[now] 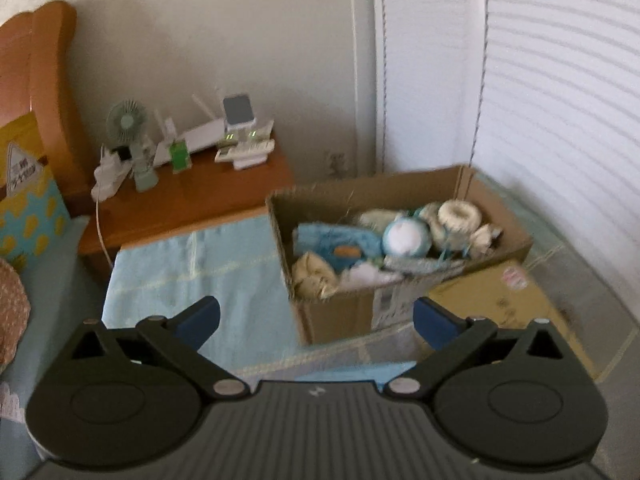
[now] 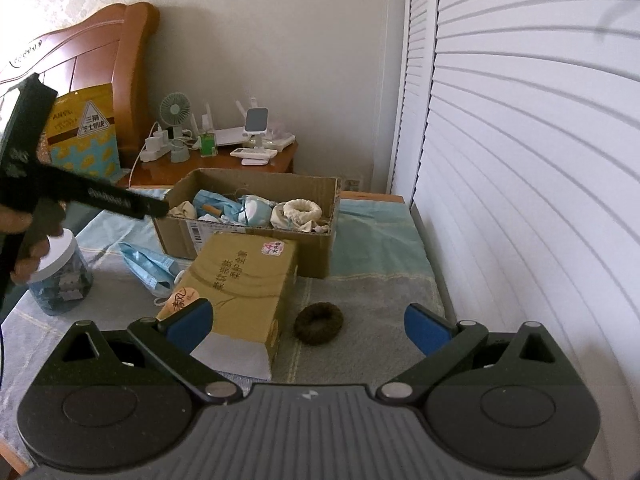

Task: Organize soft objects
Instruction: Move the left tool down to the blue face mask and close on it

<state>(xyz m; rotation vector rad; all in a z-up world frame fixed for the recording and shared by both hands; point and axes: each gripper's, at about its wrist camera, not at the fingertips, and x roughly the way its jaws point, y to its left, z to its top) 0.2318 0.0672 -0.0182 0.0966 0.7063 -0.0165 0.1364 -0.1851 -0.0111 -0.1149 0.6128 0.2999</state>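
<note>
An open cardboard box (image 1: 360,194) on the bed holds several soft things: a blue plush (image 1: 332,240), a round white-and-blue toy (image 1: 406,236) and a cream ring (image 1: 460,212). My left gripper (image 1: 316,322) hangs open in front of the box with nothing between its blue pads. In the right wrist view the same box (image 2: 256,180) lies farther back. A brown fuzzy ring (image 2: 319,323) lies on the grey blanket, just beyond my open right gripper (image 2: 308,326) and between its fingers' lines. A pack of blue face masks (image 2: 148,264) lies left of a tan tissue box (image 2: 240,280).
A hand (image 2: 24,236) holds the left tool's black body (image 2: 100,198) over a white-lidded jar (image 2: 60,276). The wooden nightstand (image 2: 280,166) behind carries a fan, chargers and a router. White louvred doors (image 2: 520,160) line the right side. A headboard (image 2: 100,48) stands at the left.
</note>
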